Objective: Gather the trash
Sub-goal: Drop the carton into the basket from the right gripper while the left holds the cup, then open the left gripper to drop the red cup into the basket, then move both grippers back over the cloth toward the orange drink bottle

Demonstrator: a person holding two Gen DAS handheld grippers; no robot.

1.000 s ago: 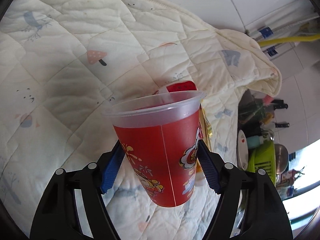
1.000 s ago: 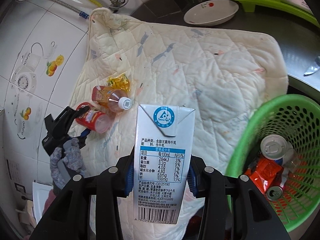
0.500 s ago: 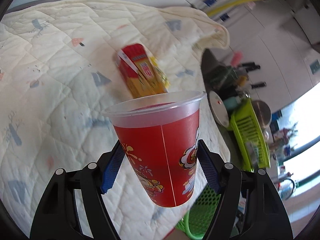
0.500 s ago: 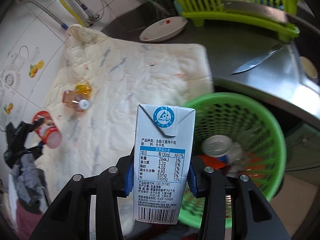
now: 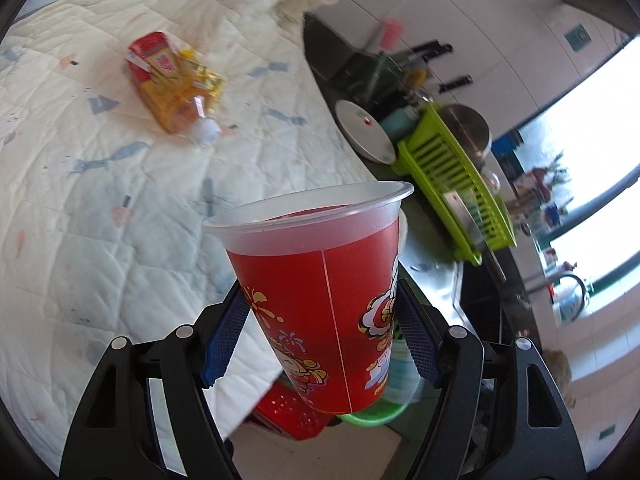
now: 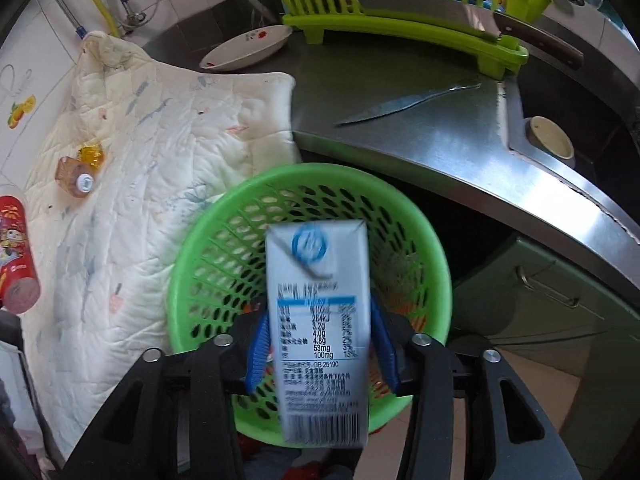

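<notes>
My left gripper (image 5: 320, 336) is shut on a red printed plastic cup (image 5: 320, 300), held upright over the quilt's edge; the cup also shows at the left in the right wrist view (image 6: 14, 252). My right gripper (image 6: 320, 340) stands over the green mesh basket (image 6: 420, 240). The white and blue milk carton (image 6: 318, 300) between its blue pads is blurred and sits lower, with small gaps at both sides. A small orange bottle (image 5: 176, 88) with a yellow wrapper lies on the quilt (image 5: 100, 160); it also shows in the right wrist view (image 6: 78, 172).
A steel counter (image 6: 440, 132) holds a knife (image 6: 404, 104), a white plate (image 6: 248, 46) and a green dish rack (image 6: 400, 12) with a cleaver. A sink (image 6: 580, 120) with a small bowl lies to the right. A red stool (image 5: 288, 412) shows below the cup.
Both grippers swung toward the basket. The right gripper now hangs directly over it, its jaws have parted and the carton is slipping down. The left still carries the cup.
</notes>
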